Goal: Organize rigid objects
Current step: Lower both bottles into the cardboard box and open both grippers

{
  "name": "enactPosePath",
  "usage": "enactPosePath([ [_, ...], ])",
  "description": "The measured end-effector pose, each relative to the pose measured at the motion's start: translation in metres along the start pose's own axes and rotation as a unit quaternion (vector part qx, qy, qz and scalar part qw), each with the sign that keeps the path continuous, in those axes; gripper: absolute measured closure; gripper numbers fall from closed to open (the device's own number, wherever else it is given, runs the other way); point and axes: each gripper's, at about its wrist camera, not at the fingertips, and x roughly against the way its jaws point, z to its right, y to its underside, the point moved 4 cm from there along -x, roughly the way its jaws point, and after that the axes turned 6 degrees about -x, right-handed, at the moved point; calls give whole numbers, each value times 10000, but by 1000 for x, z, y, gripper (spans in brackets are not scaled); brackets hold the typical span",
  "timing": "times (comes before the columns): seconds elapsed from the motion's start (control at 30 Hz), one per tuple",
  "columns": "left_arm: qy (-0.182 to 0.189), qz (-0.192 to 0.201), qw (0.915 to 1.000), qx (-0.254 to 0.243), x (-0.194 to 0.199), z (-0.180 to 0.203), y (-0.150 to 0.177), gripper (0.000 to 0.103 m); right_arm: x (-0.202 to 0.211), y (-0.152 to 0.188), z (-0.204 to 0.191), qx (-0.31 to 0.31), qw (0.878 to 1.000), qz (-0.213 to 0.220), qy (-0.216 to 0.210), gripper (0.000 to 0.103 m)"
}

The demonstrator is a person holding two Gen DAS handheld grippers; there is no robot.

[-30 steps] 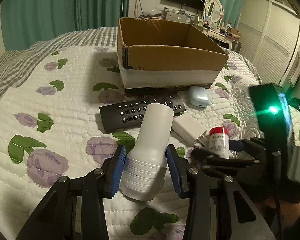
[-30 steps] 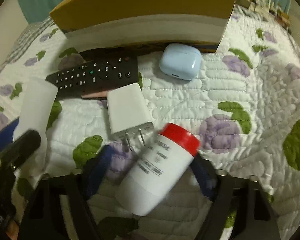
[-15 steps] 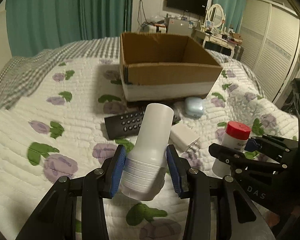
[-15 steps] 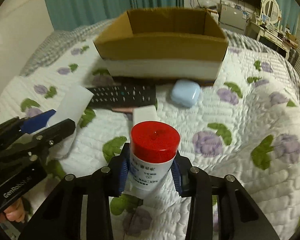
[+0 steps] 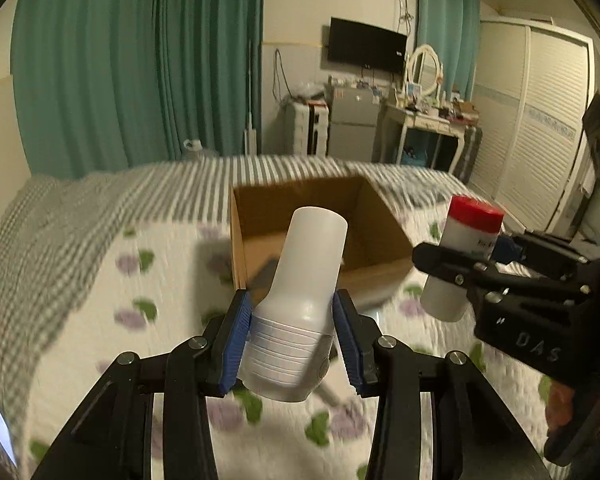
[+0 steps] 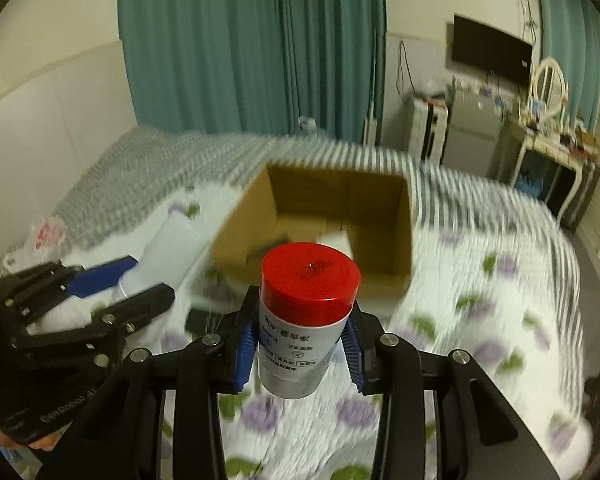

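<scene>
Right wrist: bottle between claw pads.

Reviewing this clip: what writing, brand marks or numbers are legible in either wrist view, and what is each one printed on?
"DAS" - on the black body of the right gripper, seen from the left wrist view.
"GenRobot" - partly legible on the body of the left gripper, seen from the right wrist view.
Label on the red-capped bottle - printed upside down, with characters and what looks like "40g"; too small to read reliably.
White bottle - no text visible.
</scene>
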Motion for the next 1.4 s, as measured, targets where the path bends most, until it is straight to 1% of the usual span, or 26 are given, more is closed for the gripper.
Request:
enactPosePath([
  [0.13,-94,126,9999,-64,-17,-5,-38,60,-4,-49,8,103,9997,235,-29,66],
  [0.2,-111,143,9998,-101,-32,-6,-54,60,-11,-66,14,78,9996,266,-63,66],
  [0.33,-22,-21,10000,-67,-69,-8,-75,60,-37,-92,26,109,9997,222,-5,66],
  [0.43,-20,-246,9997,-85,-102,-7,-81,60,-73,-105,38,88,9999,31,44,66],
  [0.6,-36,-637,9979,-141,-155,-6,-75,60,-130,-104,57,53,9994,-317,124,66],
  [0.73,-24,-877,9961,-130,-187,-7,-64,60,-172,-96,75,-3,9979,-622,197,66],
  [0.97,-21,-1156,9932,-139,-220,-7,-53,60,-223,-86,87,198,9934,-1091,291,66],
  [1.1,-45,-1217,9925,-131,-230,-8,-52,60,-234,-84,84,471,9915,-1131,437,66],
  [1.2,-67,-1212,9924,-210,-231,-6,-51,60,-236,-86,86,422,9917,-1172,311,65],
  [1.27,-98,-1180,9927,-230,-230,-6,-52,58,-234,-85,86,407,9919,-1164,305,65],
  [1.37,-85,-1008,9947,-177,-220,-5,-59,57,-224,-89,86,407,9936,-976,403,65],
  [1.4,-82,-978,9950,-160,-214,-5,-62,54,-219,-92,86,403,9942,-909,421,65],
])
